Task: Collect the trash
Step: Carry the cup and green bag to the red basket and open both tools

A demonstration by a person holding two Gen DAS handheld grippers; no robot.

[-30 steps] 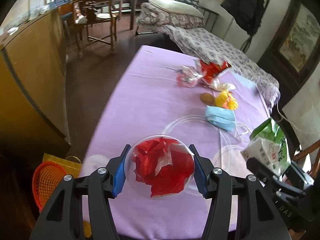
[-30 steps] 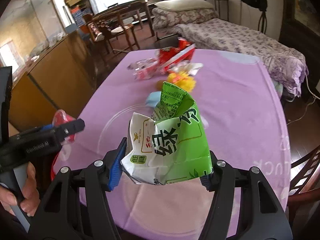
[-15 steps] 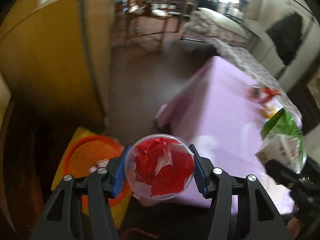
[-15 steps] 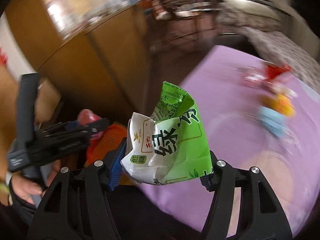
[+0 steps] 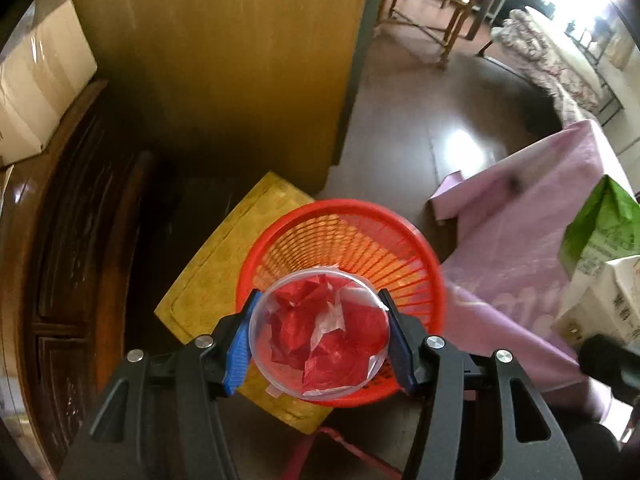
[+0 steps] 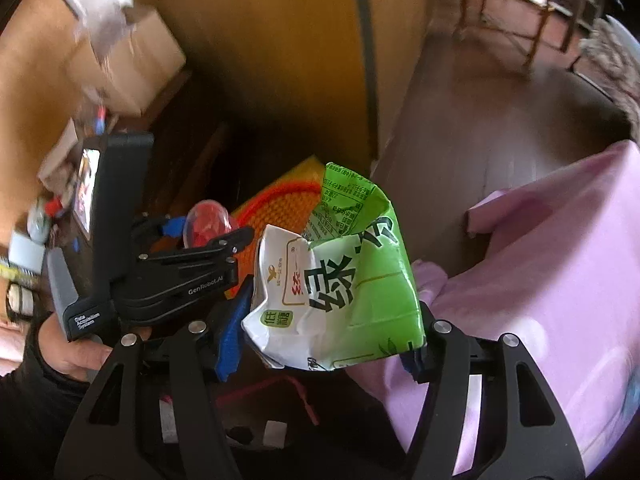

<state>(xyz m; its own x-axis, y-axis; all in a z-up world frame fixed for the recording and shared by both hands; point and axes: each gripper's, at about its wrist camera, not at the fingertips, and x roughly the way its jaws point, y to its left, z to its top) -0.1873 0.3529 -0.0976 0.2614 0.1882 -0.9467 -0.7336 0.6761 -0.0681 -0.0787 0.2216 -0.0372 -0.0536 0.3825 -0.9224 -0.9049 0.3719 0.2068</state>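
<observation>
Purple tablecloth [image 5: 532, 216] beside wooden cabinet [image 5: 224, 52]

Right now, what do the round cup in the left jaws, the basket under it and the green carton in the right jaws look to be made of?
Round cup: clear thin plastic, glossy; the red crumpled wrappers inside show through it.
Basket: orange-red moulded plastic with open slatted walls.
Green carton: printed coated paperboard, probably; it is crushed with sharp creases and has a slight sheen.
</observation>
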